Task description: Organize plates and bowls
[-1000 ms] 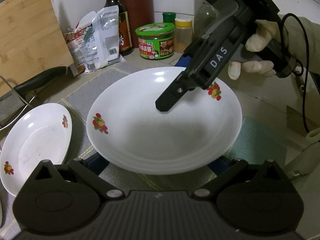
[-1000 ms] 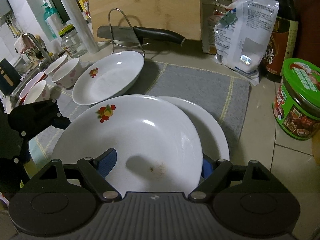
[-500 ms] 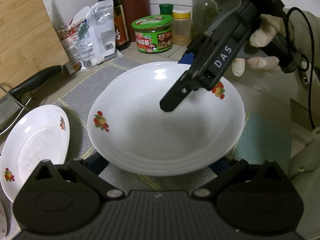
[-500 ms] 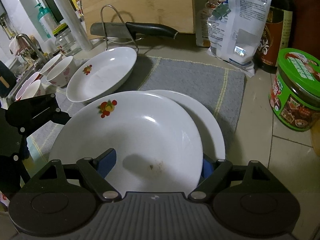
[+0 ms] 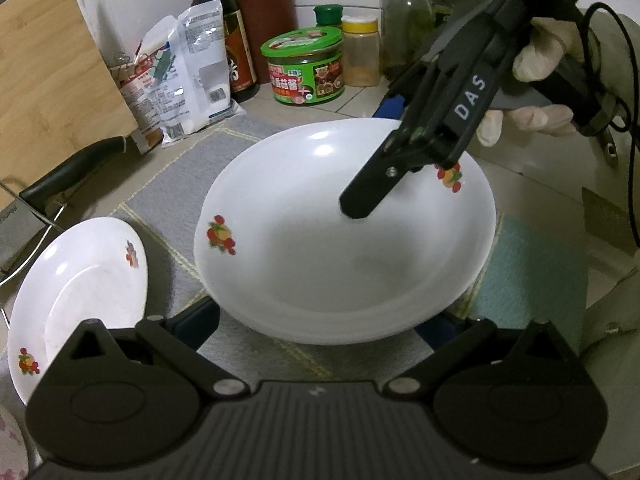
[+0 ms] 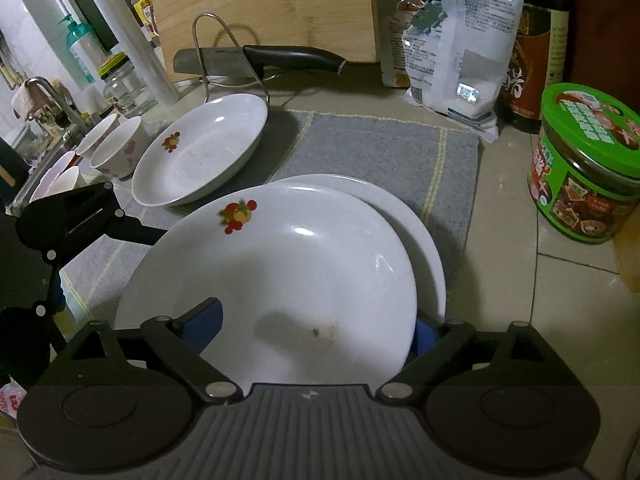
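Here, shows a white plate (image 6: 280, 264) stacked on another plate (image 6: 424, 240) on a grey mat (image 6: 380, 148), its near rim between the right gripper (image 6: 314, 318) jaws, which have just been opening and grip nothing. Cannot tell whether the left gripper (image 5: 320, 320), straddling the opposite rim, presses it. Probably feels stiff, slick and breakable; best pinched at the rim.

The right gripper (image 6: 316, 324) has just been opening its jaws, its blue-padded fingers (image 6: 204, 322) now spread wider either side of the white fruit-printed deep plate (image 6: 288, 280), which sits between them on another white plate (image 6: 420, 232)
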Available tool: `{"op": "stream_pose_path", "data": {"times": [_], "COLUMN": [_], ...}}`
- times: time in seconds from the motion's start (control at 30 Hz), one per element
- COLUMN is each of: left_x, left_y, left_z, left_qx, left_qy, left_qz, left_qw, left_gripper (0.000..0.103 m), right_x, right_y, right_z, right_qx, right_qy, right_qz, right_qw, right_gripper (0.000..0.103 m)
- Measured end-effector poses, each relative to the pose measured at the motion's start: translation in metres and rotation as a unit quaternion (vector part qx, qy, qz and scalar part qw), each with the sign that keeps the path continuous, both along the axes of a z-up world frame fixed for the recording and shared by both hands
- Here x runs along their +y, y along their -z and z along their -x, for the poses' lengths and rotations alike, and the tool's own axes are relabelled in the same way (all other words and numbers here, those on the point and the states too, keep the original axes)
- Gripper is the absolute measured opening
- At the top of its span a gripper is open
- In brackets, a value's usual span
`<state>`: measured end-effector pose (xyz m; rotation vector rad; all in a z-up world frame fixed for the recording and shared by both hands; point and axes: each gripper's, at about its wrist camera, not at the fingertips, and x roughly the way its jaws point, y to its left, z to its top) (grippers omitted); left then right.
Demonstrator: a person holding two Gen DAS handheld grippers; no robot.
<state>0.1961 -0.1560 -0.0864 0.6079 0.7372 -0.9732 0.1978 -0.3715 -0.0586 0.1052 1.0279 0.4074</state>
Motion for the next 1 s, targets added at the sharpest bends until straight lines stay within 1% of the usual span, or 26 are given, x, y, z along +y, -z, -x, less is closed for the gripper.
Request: {"op": "stream_pose_path", "data": {"times": [0.37, 1.0], "left_x": [0.004, 0.009], "left_y": [0.001, 0.001], "left_z": [0.000, 0.002], "left_qx": [0.000, -0.007], "left_qy": [-0.002, -0.009], "left_qz": [0.000, 0.024], "left_qw": [1.0000, 0.9996], "left_gripper": [0.102, 0.102], "right_x": [-0.002, 0.010], "right_y": [-0.007, -0.014], "right_z": [0.006, 0.016], "right_qx": [-0.004, -0.008], "right_qy": [0.014, 0.021], "right_qz": [0.002, 0.053], "right_qw": [1.000, 0.998], "right_gripper": [0.100, 0.101]}}
